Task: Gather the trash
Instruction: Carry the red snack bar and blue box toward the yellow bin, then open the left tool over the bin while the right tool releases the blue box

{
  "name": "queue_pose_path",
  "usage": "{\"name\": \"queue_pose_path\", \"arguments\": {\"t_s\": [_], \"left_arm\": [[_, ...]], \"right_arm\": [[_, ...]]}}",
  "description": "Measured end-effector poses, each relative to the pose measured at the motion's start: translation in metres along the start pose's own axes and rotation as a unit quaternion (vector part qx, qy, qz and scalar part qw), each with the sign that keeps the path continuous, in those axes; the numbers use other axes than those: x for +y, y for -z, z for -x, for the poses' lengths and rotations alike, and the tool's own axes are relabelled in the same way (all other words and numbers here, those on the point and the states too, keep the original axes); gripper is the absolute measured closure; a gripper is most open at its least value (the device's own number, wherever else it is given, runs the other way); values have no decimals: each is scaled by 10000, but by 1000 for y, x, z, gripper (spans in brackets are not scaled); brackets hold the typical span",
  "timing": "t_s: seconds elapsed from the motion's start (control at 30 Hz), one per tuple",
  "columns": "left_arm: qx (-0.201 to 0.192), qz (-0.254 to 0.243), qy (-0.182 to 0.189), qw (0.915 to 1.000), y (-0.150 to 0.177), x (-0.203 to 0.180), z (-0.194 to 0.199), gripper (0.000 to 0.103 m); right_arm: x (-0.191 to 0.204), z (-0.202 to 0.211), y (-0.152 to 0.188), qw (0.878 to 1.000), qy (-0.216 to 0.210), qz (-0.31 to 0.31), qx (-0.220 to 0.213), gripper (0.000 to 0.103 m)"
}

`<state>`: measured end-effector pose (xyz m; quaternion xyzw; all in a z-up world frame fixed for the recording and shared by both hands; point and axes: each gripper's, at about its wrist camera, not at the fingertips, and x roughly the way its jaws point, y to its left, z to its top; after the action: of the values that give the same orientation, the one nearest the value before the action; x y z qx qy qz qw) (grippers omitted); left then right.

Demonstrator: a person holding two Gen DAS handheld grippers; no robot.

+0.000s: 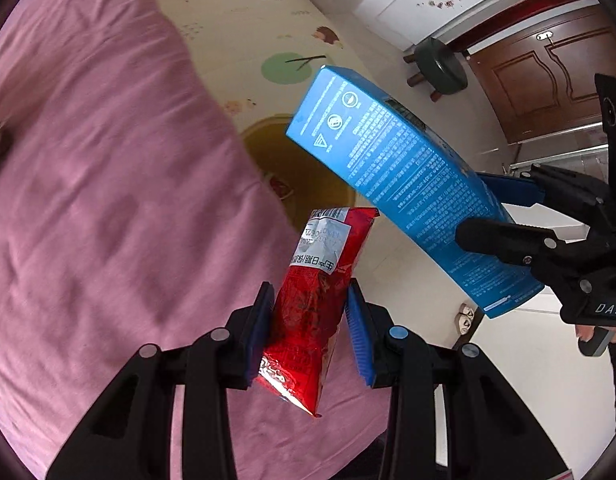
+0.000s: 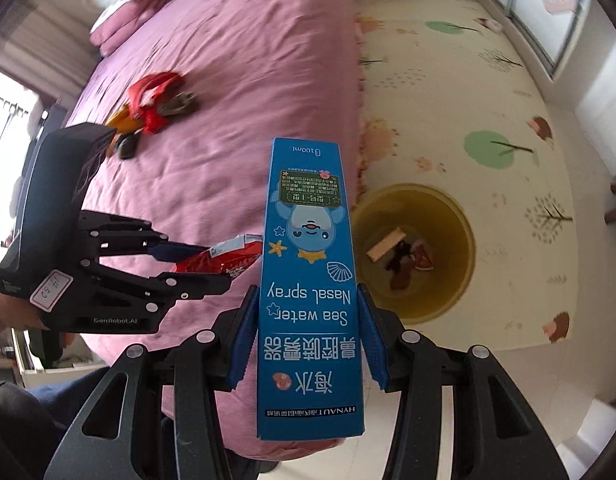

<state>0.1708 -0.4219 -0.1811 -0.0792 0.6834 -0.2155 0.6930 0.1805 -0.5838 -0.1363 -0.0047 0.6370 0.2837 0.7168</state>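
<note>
Both hands are loaded, so this looks like the carry step, with the drop into the bin to come. The left gripper (image 1: 310,334) has its fingers clamped on a red snack wrapper (image 1: 314,304), held over the edge of the pink bed (image 1: 107,200). The right gripper (image 2: 308,340) has its fingers clamped on the long sides of a blue nasal spray box (image 2: 310,300), which stands upright between them.

The yellow bin (image 2: 460,264) sits on the play mat (image 2: 468,100) at about two o'clock from the box in the right wrist view, just beside the bed's edge, with some scraps already inside. Next, each piece needs bringing over the bin's mouth before the fingers part.

The floor around the bin is open. More clutter (image 2: 155,104) lies on the bed at ten o'clock, likely the following pickup.
</note>
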Motion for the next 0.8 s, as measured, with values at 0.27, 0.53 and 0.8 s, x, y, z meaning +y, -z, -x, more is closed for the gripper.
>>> {"name": "queue_pose_path", "arguments": {"t_s": [0.27,0.53,0.8], "left_arm": [[190,-279,60,9994,-36,-40,-22,66],[101,-553,54,9984,-69,-70,-24,14],[-8,-567,-288,9980,-70,-60,-11,10]], "right_arm": [[-53,14,7,9987,95,-468,-161,57],[-90,25,0,9959,241,-832,-262,35],[-97,31,-8,9941,423,-933,-359,33]]}}
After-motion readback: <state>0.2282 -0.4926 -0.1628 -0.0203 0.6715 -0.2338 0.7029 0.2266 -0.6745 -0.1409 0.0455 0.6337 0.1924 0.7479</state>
